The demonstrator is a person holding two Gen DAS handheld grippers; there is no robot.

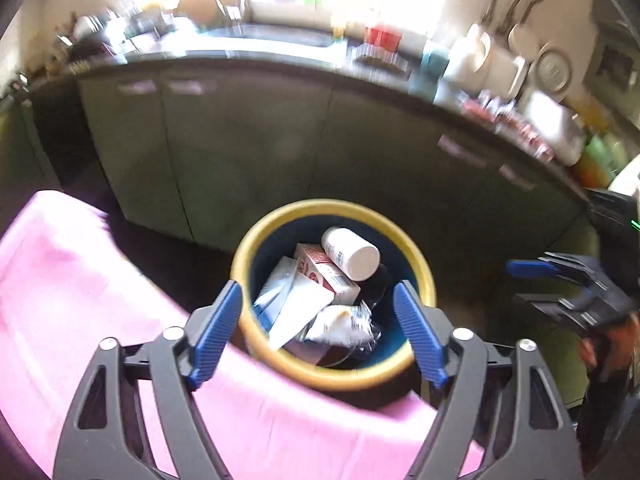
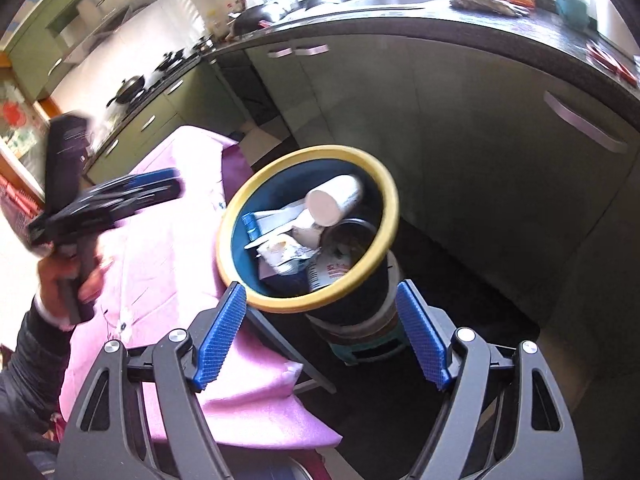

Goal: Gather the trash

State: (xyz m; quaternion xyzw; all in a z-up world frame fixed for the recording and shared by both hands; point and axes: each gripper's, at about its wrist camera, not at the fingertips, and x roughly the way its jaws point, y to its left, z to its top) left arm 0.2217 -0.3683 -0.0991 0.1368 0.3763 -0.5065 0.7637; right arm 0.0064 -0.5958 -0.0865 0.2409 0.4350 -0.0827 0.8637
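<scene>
A dark blue trash bin with a yellow rim [image 1: 256, 240] [image 2: 386, 188] stands beside the pink-covered table. Inside lie a white bottle [image 1: 352, 254] [image 2: 334, 200], a red and white carton [image 1: 326, 276], white paper [image 1: 288, 300] and a crumpled plastic wrapper [image 1: 344, 324] [image 2: 284, 254]. My left gripper [image 1: 318, 334] is open and empty above the bin's near rim; it also shows, blurred, in the right wrist view [image 2: 156, 186]. My right gripper [image 2: 320, 334] is open and empty above the table's edge, by the bin; it shows in the left wrist view [image 1: 532, 284].
A pink cloth covers the table [image 1: 80, 280] [image 2: 168, 240]. Grey-green cabinets [image 1: 260, 152] [image 2: 460, 128] under a dark cluttered counter [image 2: 480, 16] stand behind the bin. The bin rests on a stool [image 2: 360, 344]. A stove with pans [image 2: 132, 88] is at far left.
</scene>
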